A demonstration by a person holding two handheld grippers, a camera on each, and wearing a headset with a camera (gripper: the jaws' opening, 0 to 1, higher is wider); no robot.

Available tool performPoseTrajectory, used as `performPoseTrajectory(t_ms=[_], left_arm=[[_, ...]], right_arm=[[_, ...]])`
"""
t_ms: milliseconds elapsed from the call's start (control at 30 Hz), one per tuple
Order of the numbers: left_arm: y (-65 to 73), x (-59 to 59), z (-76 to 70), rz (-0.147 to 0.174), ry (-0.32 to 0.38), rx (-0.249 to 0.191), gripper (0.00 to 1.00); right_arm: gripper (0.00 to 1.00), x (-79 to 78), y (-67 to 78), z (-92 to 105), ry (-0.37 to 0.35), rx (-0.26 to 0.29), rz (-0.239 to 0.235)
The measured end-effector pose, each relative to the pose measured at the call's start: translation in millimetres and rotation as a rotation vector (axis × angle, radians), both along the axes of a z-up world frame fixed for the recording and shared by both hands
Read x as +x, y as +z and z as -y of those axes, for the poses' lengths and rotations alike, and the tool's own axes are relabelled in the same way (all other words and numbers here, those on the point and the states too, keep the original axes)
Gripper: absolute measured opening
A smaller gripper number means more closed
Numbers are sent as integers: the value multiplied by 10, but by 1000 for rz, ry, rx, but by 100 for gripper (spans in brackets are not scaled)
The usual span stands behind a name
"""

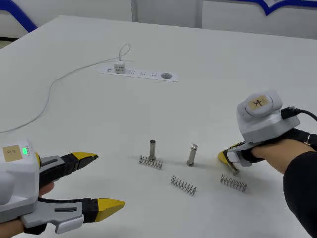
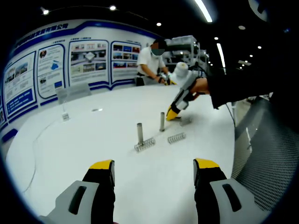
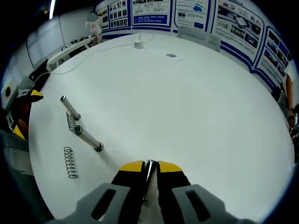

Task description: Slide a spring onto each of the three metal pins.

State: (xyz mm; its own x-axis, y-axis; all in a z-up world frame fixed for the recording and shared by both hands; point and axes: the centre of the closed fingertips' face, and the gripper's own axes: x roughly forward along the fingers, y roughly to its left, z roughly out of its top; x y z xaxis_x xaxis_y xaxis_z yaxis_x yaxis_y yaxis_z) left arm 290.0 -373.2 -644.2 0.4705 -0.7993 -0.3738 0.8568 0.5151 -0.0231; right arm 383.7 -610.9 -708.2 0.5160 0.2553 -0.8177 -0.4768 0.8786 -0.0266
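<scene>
Two metal pins stand upright on the white table, one on the left and one on the right. A third pin is tilted, low over the table, with my right gripper shut on it; its thin shaft shows between the closed jaws. Three springs lie flat: one against the left pin's base, one in the middle, one just below the right gripper. My left gripper is open at the bottom left with nothing between its fingers, well short of the pins.
A white power strip with a plugged charger and a cable trailing left lies at the back of the table. Beyond the table, a person stands at a bench. Wall posters ring the room.
</scene>
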Motion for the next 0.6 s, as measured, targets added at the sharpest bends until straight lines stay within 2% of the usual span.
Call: performPoseTrajectory(t_ms=[267, 400, 433, 600], left_arm=[[14, -6, -2, 4, 1, -1, 69], [20, -10, 0, 6, 0, -1, 69], [24, -9, -1, 8, 0, 0, 69], [42, -9, -15, 13, 1, -2, 69]], right_arm=[[9, -29, -1, -16, -11, 5, -16], [9, -30, 0, -5, -37, 35, -21], [9, -36, 1, 10, -41, 28, -17], [9, -91, 132, -8, -49, 58, 8]])
